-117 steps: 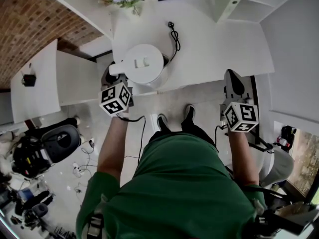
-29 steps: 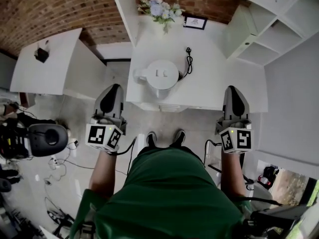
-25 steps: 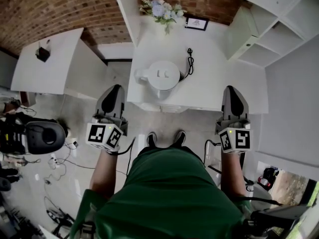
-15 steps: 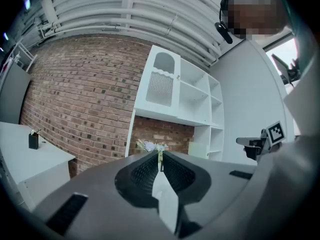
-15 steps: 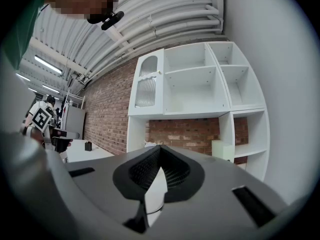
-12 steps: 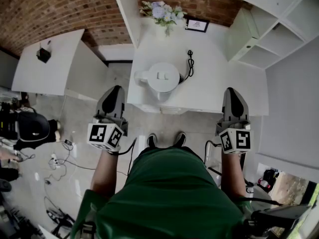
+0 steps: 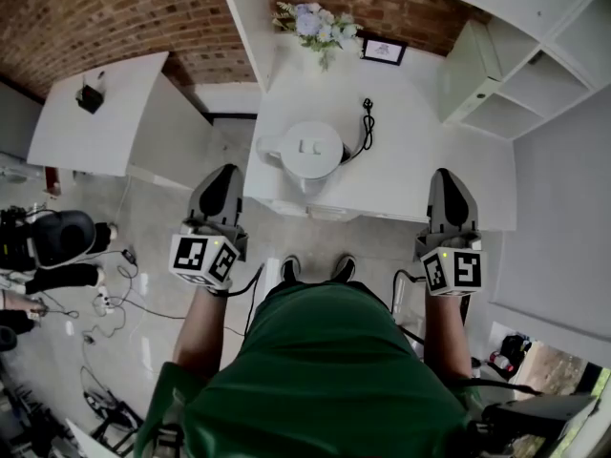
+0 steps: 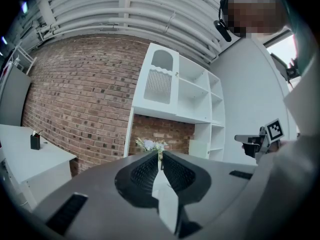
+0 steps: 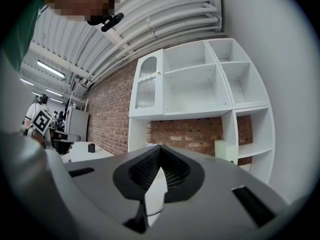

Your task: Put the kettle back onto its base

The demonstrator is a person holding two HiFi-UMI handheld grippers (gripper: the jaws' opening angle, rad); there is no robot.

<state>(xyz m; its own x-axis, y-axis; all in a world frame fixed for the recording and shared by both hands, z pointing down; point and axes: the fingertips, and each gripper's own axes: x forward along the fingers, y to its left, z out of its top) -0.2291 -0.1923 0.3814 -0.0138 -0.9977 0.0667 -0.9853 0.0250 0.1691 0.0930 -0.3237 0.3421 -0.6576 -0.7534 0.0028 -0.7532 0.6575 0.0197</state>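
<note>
The white kettle (image 7: 310,150) stands on the white table (image 7: 430,160), handle to the left, and a black cord (image 7: 366,122) runs off behind it. From above I cannot see a base under it. My left gripper (image 7: 226,171) hangs short of the table's near left edge, jaws shut and empty. My right gripper (image 7: 448,175) floats at the table's near right edge, also shut with nothing in it. In the left gripper view the shut jaws (image 8: 159,154) point level at the flowers. The right gripper view shows shut jaws (image 9: 159,148) facing the shelves.
A vase of flowers (image 7: 315,25) and a small framed picture (image 7: 382,51) stand at the table's far end. White shelving (image 7: 516,74) rises on the right, and a second white table (image 7: 91,113) stands to the left. Cables and dark gear (image 7: 57,246) lie on the floor.
Since the earliest frame my left gripper has drawn back from beside the kettle's handle. Over the last second neither gripper has moved; only the dark gear on the floor at left has shifted.
</note>
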